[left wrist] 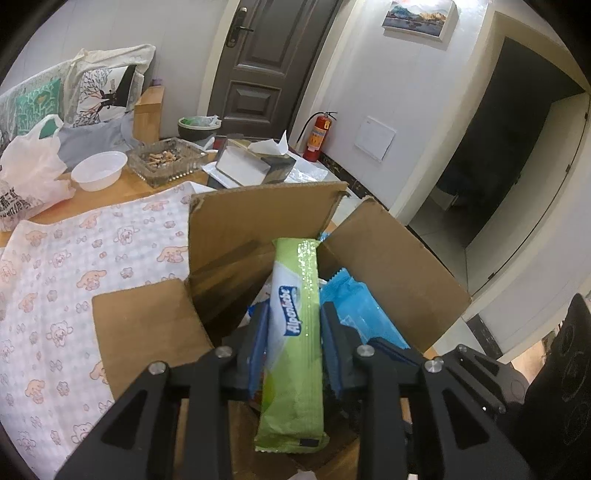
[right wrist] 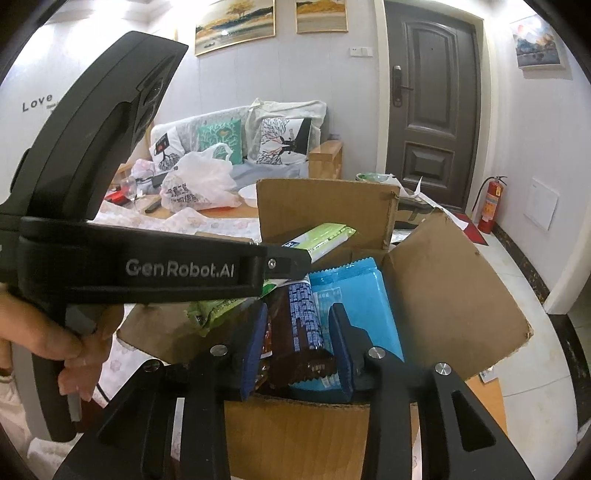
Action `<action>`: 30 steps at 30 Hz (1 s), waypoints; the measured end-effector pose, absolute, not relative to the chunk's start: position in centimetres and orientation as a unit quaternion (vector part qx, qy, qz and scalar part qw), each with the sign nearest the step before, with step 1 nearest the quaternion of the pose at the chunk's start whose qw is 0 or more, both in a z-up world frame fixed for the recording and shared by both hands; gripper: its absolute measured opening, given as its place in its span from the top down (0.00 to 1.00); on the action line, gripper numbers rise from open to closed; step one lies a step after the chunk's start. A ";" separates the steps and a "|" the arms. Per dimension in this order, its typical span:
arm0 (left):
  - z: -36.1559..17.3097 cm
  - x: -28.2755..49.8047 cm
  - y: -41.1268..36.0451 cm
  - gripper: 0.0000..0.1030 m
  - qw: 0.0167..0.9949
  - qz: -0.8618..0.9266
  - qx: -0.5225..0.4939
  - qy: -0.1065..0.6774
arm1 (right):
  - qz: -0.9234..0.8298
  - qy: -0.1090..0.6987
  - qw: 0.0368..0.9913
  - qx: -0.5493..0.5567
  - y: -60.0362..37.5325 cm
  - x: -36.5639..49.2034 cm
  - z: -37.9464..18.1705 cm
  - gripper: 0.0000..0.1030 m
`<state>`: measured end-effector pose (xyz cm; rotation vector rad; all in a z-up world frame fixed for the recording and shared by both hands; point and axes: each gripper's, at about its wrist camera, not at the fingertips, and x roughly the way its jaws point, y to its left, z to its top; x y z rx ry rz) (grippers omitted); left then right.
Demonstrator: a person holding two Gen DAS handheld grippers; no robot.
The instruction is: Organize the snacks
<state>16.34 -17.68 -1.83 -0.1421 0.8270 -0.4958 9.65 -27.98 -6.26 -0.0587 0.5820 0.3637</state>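
Left tool clamped on green snack pack, long axis straight ahead, over open cardboard box. Right tool apart, astride brown packet inside box, nearer it.

Pale grey walls are enclosing the room; a dark brown panelled door is standing shut beside a red fire extinguisher on the light tiled floor. Framed landscape paintings are hanging above a cushioned wooden sofa. A dark doorway is opening right.
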 end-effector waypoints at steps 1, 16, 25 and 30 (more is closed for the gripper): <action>-1.8 16.4 -17.6 0.75 0.884 -0.237 -0.069 0.397 | 0.179 0.285 0.941 -0.028 -28.1 9.5 -6.2 0.71; -1.3 16.1 -16.7 0.54 0.889 -0.236 -0.074 0.386 | 0.187 0.282 0.941 -0.027 -27.8 8.4 -5.5 0.71; 1.2 13.4 -15.2 0.39 0.906 -0.240 -0.067 0.342 | 0.176 0.274 0.945 -0.025 -28.1 7.6 -4.6 0.71; 3.9 10.0 -13.2 0.17 0.936 -0.206 -0.051 0.280 | 0.180 0.241 0.954 -0.012 -28.4 6.9 -2.8 0.51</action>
